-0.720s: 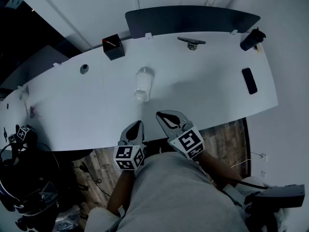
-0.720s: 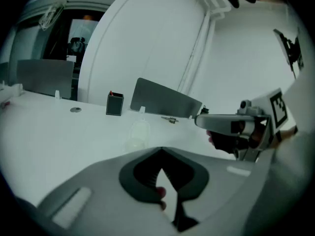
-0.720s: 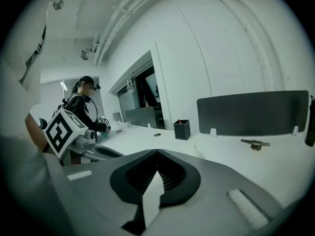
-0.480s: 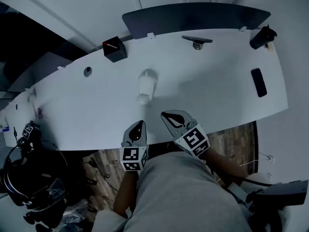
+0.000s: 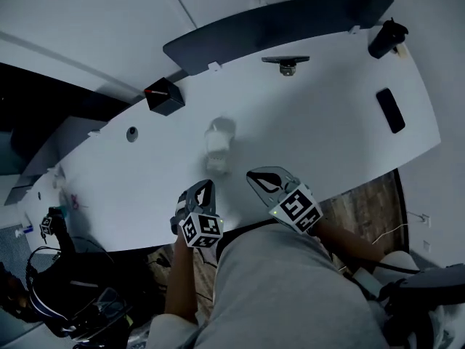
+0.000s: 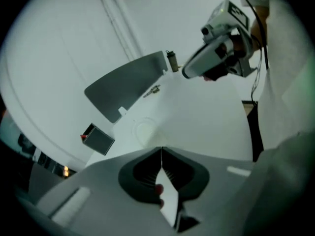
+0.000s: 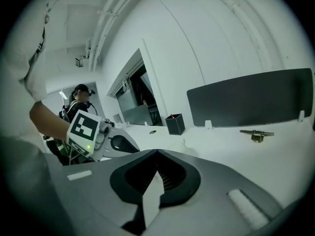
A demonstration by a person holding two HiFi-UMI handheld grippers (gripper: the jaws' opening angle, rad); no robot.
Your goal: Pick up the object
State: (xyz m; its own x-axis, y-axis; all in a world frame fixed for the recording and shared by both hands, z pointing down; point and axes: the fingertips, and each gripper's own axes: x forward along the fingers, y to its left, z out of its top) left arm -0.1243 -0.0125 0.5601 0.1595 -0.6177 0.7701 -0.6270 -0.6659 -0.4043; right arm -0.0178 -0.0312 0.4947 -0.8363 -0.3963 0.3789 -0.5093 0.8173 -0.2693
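both claws are seen shut, pads pressed together, with nothing held between them. the left claw [image 5: 208,187] is tilted steeply down over the near edge of the table [image 5: 327,144]; the right claw [image 5: 254,175] is held closer to level beside it, the two set near each other but apart.

the pale object [image 5: 218,142], seemingly a translucent cup, is found on the table just ahead of the left claw's tip and a little to its right. from the right claw it lies ahead and off to the left, further away. the left claw is therefore judged the nearer one. the object's outline is blurred in the head view; its long axis appears to run straight away from the left claw, though whether it stands or lies cannot be told. for a grasp, the jaws would first have to be opened.

the surface is a plain white tabletop, smooth and mostly bare. well beyond the object, a black box [image 5: 163,97] is set to the left claw's far left, and a metal fitting [image 5: 287,62] and a grey panel [image 5: 276,24] are placed at the far edge. a dark flat slab [image 5: 391,110] is seen far right of the right claw. white walls close the room behind.
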